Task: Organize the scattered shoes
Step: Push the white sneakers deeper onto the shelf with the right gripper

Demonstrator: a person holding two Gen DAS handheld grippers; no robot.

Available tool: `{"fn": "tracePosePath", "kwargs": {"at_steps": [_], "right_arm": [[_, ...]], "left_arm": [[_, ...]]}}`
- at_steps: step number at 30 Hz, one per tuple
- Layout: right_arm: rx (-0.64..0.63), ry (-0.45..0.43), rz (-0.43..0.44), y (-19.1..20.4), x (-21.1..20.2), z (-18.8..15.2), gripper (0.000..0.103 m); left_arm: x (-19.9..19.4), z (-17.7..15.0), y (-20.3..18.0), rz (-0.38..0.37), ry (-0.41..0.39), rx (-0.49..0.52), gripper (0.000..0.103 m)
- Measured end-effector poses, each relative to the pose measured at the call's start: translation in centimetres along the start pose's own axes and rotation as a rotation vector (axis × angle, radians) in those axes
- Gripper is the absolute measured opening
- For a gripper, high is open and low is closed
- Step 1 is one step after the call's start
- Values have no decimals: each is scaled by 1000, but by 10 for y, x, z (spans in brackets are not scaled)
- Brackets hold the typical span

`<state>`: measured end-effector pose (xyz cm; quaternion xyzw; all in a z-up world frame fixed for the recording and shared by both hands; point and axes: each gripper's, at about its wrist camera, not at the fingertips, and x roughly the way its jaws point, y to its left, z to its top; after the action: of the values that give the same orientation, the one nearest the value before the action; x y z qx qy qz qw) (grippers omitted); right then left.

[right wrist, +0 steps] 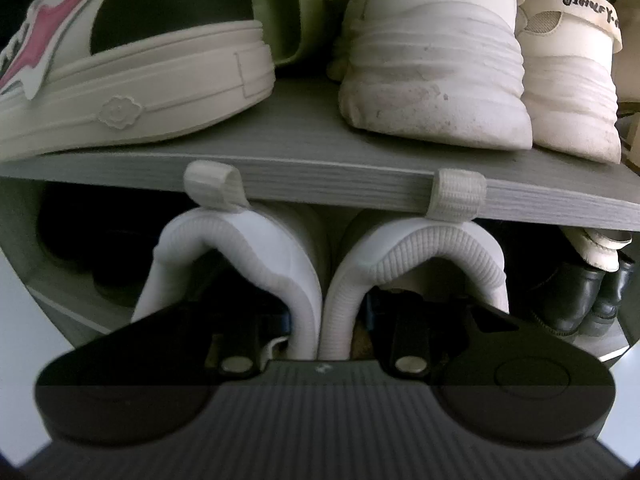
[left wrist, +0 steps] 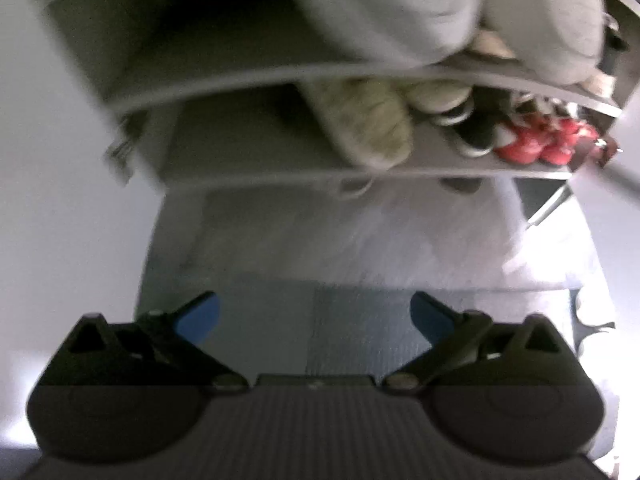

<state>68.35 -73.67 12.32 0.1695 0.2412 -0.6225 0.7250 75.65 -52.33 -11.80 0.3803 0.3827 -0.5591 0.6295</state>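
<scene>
A pair of white knit sneakers (right wrist: 280,264) stands heels toward me on the lower shelf of a grey shoe rack (right wrist: 320,184). My right gripper (right wrist: 325,320) has one finger inside each shoe and is shut on their two touching inner collars; the fingertips are hidden inside the shoes. The sneakers' pull tabs (right wrist: 456,194) poke up in front of the shelf edge. My left gripper (left wrist: 316,312) hangs open above the floor in front of the rack (left wrist: 360,168), with nothing between its blue pads (left wrist: 200,316).
The upper shelf carries a white sneaker with pink trim (right wrist: 120,80) and two white chunky sneakers (right wrist: 432,72). Black shoes (right wrist: 580,300) sit right of the held pair. The blurred left wrist view shows fuzzy slippers (left wrist: 368,120), red shoes (left wrist: 536,144), a white fluffy mat (left wrist: 380,236) and a grey sleeve (left wrist: 400,4).
</scene>
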Motion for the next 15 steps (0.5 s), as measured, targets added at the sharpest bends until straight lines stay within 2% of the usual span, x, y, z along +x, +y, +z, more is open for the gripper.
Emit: {"fn": "tracePosePath", "kwargs": {"at_steps": [4, 12, 14, 15], "right_arm": [[5, 1, 1, 5, 1, 0, 36], [19, 19, 9, 14, 5, 3, 36], [32, 29, 16, 14, 6, 5, 36], [40, 35, 24, 14, 7, 6, 36]], "left_arm": [[-10, -9, 37, 41, 36, -80, 103], [49, 54, -3, 25, -58, -29, 102], [56, 57, -23, 2, -74, 22, 101], [62, 63, -47, -22, -100, 88, 99]]}}
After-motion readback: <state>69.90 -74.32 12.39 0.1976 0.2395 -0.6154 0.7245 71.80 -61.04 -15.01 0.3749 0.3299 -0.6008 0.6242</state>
